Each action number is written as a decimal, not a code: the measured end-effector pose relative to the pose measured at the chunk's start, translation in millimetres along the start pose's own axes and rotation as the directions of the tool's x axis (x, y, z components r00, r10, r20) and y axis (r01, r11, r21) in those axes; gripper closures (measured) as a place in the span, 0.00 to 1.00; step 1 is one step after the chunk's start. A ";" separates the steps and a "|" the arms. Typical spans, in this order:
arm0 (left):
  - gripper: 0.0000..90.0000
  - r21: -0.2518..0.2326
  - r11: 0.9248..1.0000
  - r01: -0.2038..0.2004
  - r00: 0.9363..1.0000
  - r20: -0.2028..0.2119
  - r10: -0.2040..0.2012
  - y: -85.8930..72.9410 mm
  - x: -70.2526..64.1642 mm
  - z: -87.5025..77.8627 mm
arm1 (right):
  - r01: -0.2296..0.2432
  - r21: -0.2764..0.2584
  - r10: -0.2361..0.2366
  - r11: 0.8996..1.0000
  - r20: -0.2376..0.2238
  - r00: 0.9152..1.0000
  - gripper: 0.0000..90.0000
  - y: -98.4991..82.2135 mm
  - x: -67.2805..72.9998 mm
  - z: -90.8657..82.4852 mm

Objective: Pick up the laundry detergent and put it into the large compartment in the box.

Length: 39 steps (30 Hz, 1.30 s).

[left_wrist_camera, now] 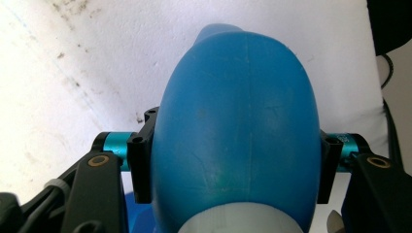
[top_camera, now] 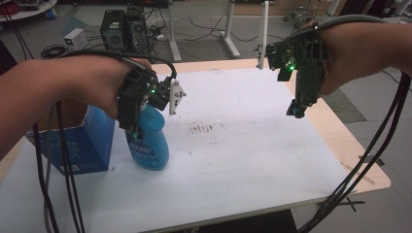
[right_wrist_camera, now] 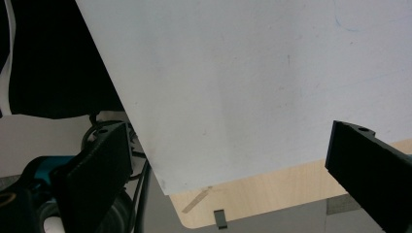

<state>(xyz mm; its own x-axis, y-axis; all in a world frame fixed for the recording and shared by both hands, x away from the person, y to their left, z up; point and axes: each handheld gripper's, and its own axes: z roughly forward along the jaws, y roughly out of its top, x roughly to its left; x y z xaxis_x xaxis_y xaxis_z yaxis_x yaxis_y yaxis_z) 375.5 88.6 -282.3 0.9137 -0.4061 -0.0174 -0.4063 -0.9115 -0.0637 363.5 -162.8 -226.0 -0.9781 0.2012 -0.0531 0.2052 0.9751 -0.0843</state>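
Observation:
A blue plastic bottle [top_camera: 149, 143] stands on the white sheet [top_camera: 243, 145] at the left of the table. My left gripper [top_camera: 138, 127] comes down on it from above and is shut on its upper body. In the left gripper view the bottle [left_wrist_camera: 233, 111] bulges between the two black jaws, and the gripper [left_wrist_camera: 233, 167] presses it on both sides. My right gripper [top_camera: 297, 109] hangs in the air over the table's right edge. It is open [right_wrist_camera: 233, 165] with nothing between its jaws, only the sheet [right_wrist_camera: 243, 73] far below.
A blue carton [top_camera: 82, 145] stands just left of the bottle, touching or nearly so. Dark smudges [top_camera: 205, 127] mark the middle of the sheet. The wooden table edge [top_camera: 359, 165] shows at the right. Cables trail from both grippers off the front edge.

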 end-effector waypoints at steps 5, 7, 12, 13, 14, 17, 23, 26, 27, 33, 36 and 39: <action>0.42 -0.016 1.000 0.023 1.000 -0.010 -0.023 -0.9 -4.3 -15.4 | 0.013 -0.005 -0.013 1.000 0.000 1.000 0.02 3.7 -0.1 0.7; 0.42 -0.048 0.998 0.045 0.999 -0.009 -0.046 -2.6 -6.0 -21.9 | 0.024 -0.005 -0.024 1.000 -0.001 1.000 0.02 4.8 -0.7 0.7; 0.42 -0.073 0.992 0.105 0.994 0.003 -0.106 -8.9 -6.4 -36.9 | 0.029 0.002 -0.029 1.000 0.004 1.000 0.02 6.0 -1.9 2.8; 0.42 -0.072 0.991 0.116 0.993 0.005 -0.116 -9.8 -6.7 -40.7 | 0.033 0.003 -0.033 0.999 0.006 0.999 0.02 6.0 -2.4 3.2; 0.42 -0.070 0.989 0.127 0.992 0.006 -0.127 -10.5 -7.1 -44.8 | 0.036 0.003 -0.036 0.999 0.004 0.999 0.02 6.1 -2.7 3.5; 0.42 -0.071 0.985 0.157 0.988 0.016 -0.156 -12.4 -9.4 -58.7 | 0.042 0.002 -0.042 0.999 0.005 0.999 0.02 7.4 -2.8 3.8; 0.42 -0.074 0.969 0.234 0.972 0.027 -0.232 -19.3 -15.1 -87.1 | 0.061 -0.003 -0.061 0.998 0.006 0.998 0.02 12.5 -2.8 4.5; 0.42 -0.082 0.956 0.283 0.959 0.030 -0.281 -26.8 -16.2 -100.1 | 0.075 -0.001 -0.075 0.997 0.003 0.997 0.02 15.9 -3.2 5.4; 0.42 -0.082 0.953 0.293 0.956 0.031 -0.292 -29.8 -16.3 -104.5 | 0.081 -0.003 -0.081 0.997 0.003 0.997 0.02 17.1 -3.7 5.9; 0.42 -0.107 0.918 0.382 0.924 0.029 -0.381 -53.2 -24.6 -128.2 | 0.112 -0.004 -0.112 0.994 0.007 0.994 0.02 23.9 -4.1 5.8; 0.42 -0.129 0.893 0.432 0.902 0.044 -0.430 -66.8 -28.7 -139.2 | 0.111 -0.002 -0.111 0.994 0.009 0.994 0.02 24.8 -5.1 6.6; 0.42 -0.133 0.871 0.472 0.881 0.047 -0.471 -78.0 -32.5 -149.8 | 0.116 0.000 -0.116 0.993 0.010 0.993 0.02 25.4 -6.0 7.2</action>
<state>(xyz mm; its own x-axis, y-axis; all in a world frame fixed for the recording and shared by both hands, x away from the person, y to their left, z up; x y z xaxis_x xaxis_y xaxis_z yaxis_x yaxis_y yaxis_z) 376.0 163.1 -127.2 0.9967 0.0742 -0.0321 0.0762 -0.9947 0.0685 374.9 -139.9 -234.9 -0.9949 0.0859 -0.0534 0.0905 0.9918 -0.0904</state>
